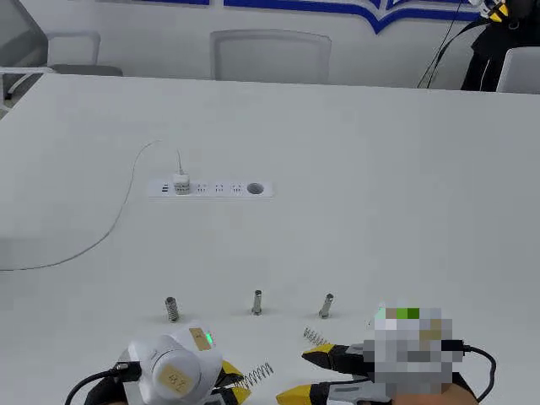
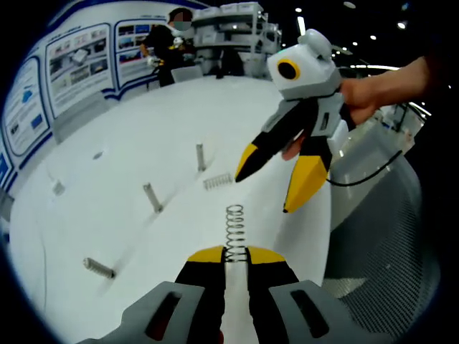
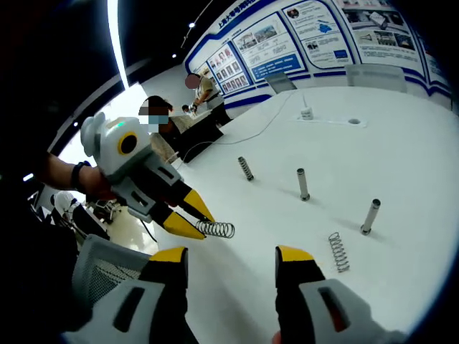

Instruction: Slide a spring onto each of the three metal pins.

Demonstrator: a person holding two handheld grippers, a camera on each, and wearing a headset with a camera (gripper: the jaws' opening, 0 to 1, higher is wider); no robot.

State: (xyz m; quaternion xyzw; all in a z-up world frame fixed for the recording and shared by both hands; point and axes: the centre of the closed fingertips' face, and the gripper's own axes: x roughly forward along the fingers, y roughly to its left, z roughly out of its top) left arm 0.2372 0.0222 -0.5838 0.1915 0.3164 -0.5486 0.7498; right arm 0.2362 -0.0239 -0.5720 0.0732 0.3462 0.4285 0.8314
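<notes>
a: where is the spring we are holding?
b: the held spring (image 2: 234,228) sticks straight out from the left gripper (image 2: 234,256), whose fingers are pinching its near end. it sits low over the counter (image 1: 354,169), close to the front edge. we cannot tell whether it touches the surface.
a: and the pins?
b: three stand upright in a row just beyond the grippers. the left pin (image 1: 171,309) already has a spring around its shaft. the middle pin (image 1: 257,301) and the right pin (image 1: 326,305) are bare. the held spring lies in front of the middle pin, apart from it.
a: do we see another spring?
b: yes, a loose spring (image 1: 315,337) lies flat on the counter just in front of the right pin, beside the right gripper (image 3: 231,254).
a: how do that gripper's fingers stand?
b: spread wide, with nothing between them. in the left gripper view one of its fingertips points toward the loose spring, and we cannot tell whether it touches.
a: what lies further out?
b: a white power strip (image 1: 211,188) sits partway back on the counter with a white plug (image 1: 180,182) in it. a thin cable (image 1: 118,221) curves away to the left. a chair (image 1: 270,55) stands at the far side.
</notes>
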